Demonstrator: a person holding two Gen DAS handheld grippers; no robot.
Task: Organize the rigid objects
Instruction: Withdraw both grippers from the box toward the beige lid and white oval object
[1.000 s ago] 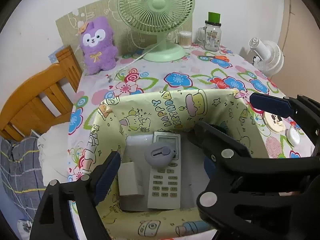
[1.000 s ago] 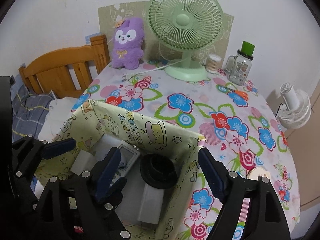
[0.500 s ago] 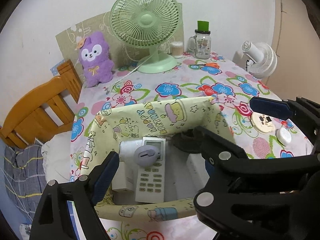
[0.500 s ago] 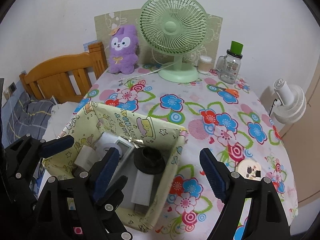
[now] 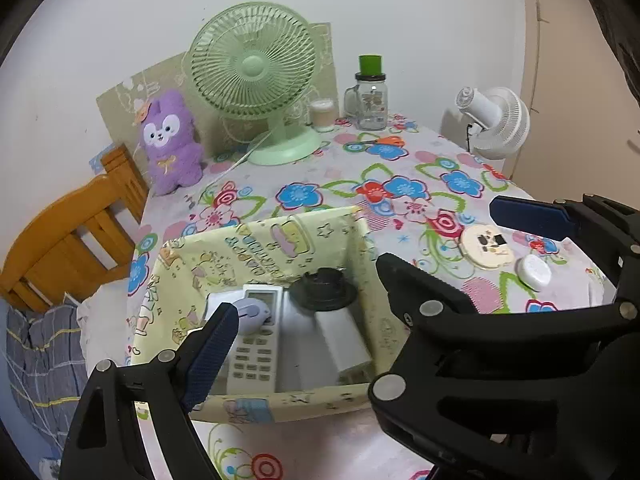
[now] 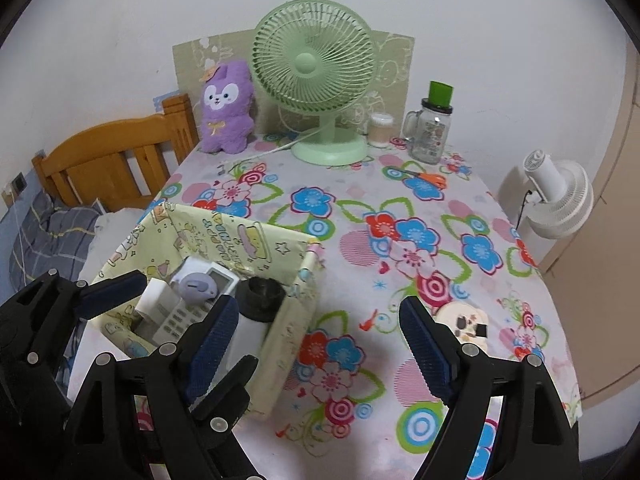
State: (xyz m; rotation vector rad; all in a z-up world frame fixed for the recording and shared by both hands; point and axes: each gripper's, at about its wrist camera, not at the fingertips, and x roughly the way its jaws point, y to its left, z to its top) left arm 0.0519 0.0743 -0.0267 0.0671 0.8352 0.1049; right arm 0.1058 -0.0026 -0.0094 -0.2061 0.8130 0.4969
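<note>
Both grippers, left (image 5: pixel 356 268) & right (image 6: pixel 316 344), are wide, holding nothing. Remote (image 5: pixel 256 340) & bottle (image 5: pixel 336 320) are in the yellow box (image 5: pixel 256 236). Next, w/ care, grab the round coaster (image 6: pixel 464 322), right of box.

Far ahead of the hand-held gripper, at the back of the flowered worktop (image 6: pixel 360 248), a green desk fan (image 6: pixel 316 76) stands against the wall with a purple plush toy (image 6: pixel 226 108) to its left. To the fan's right are a small white canister (image 6: pixel 380 130) and a glass mug jar with a green lid (image 6: pixel 434 128), with orange-handled scissors (image 6: pixel 428 178) lying just in front of them. A wooden bed frame (image 6: pixel 112 164) shows off the left edge, and a white fan (image 6: pixel 556 196) stands beyond the right edge.
</note>
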